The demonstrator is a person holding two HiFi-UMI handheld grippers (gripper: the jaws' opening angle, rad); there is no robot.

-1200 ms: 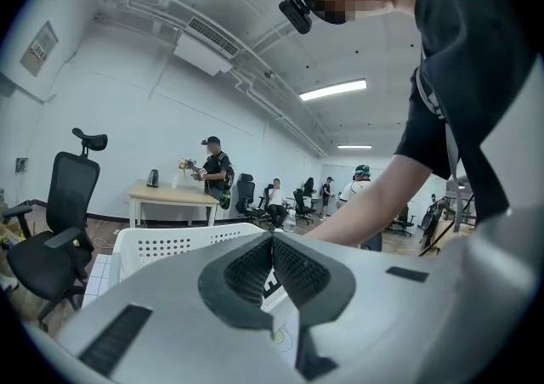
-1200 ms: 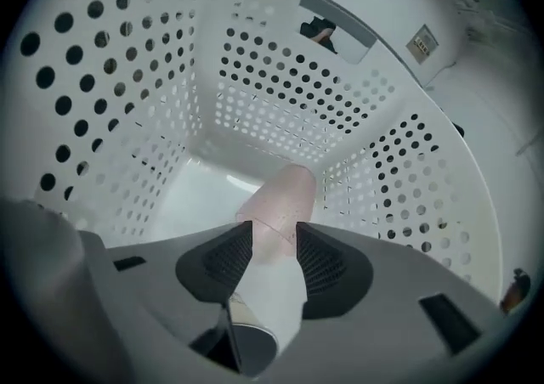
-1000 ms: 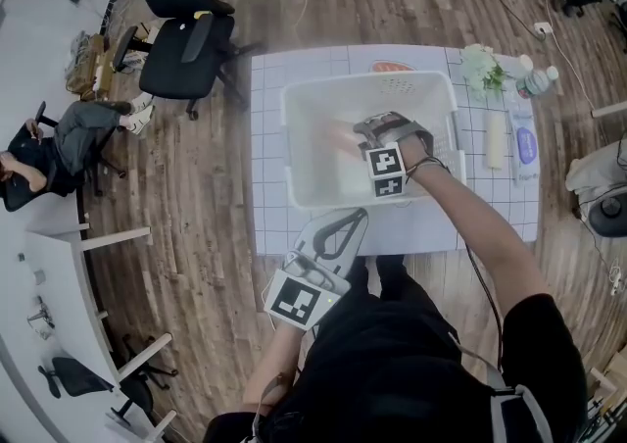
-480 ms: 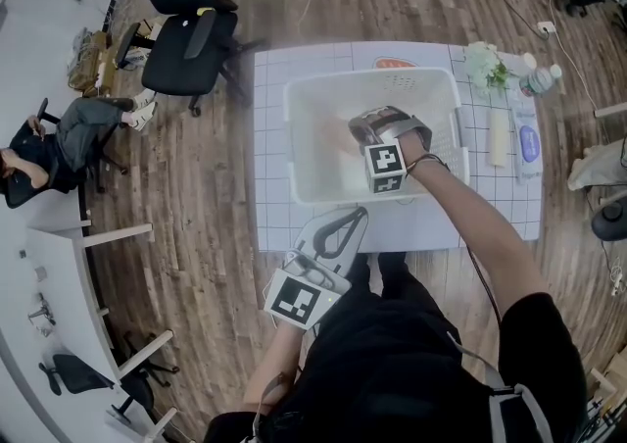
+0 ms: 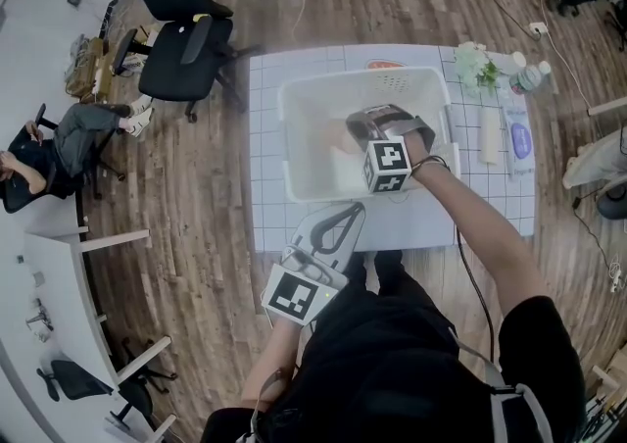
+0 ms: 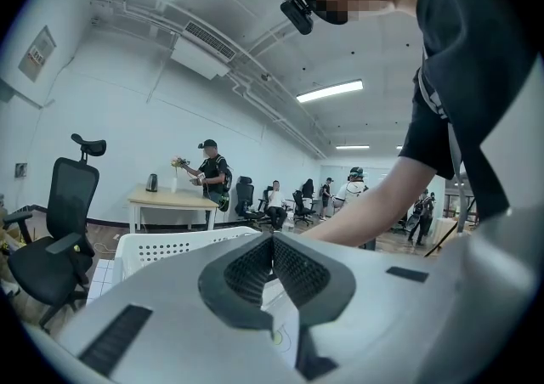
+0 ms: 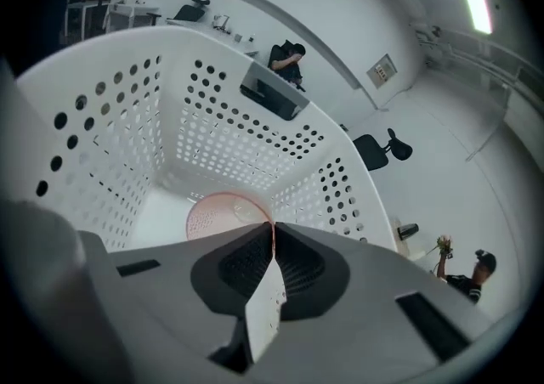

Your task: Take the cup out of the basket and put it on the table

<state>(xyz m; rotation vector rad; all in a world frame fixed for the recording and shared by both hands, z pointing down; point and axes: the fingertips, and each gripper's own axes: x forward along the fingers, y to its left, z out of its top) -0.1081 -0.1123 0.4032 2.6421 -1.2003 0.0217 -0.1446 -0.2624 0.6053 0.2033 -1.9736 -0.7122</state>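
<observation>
A translucent pink cup lies on its side on the floor of the white perforated basket, its mouth facing my right gripper. The jaws of that gripper are closing, and the cup's thin rim shows as an orange line pinched between the pads. From the head view the right gripper reaches down inside the basket, with the cup a faint pink blur beside it. My left gripper hovers at the table's near edge, shut and empty; in its own view the left gripper points over the basket rim.
The basket stands on a white gridded table. To its right lie a flower bunch, a bottle, a pale tube and a blue packet. A black office chair stands at the far left corner.
My right gripper has shifted slightly farther into the basket, over the cup. The left gripper has stayed where it was.
</observation>
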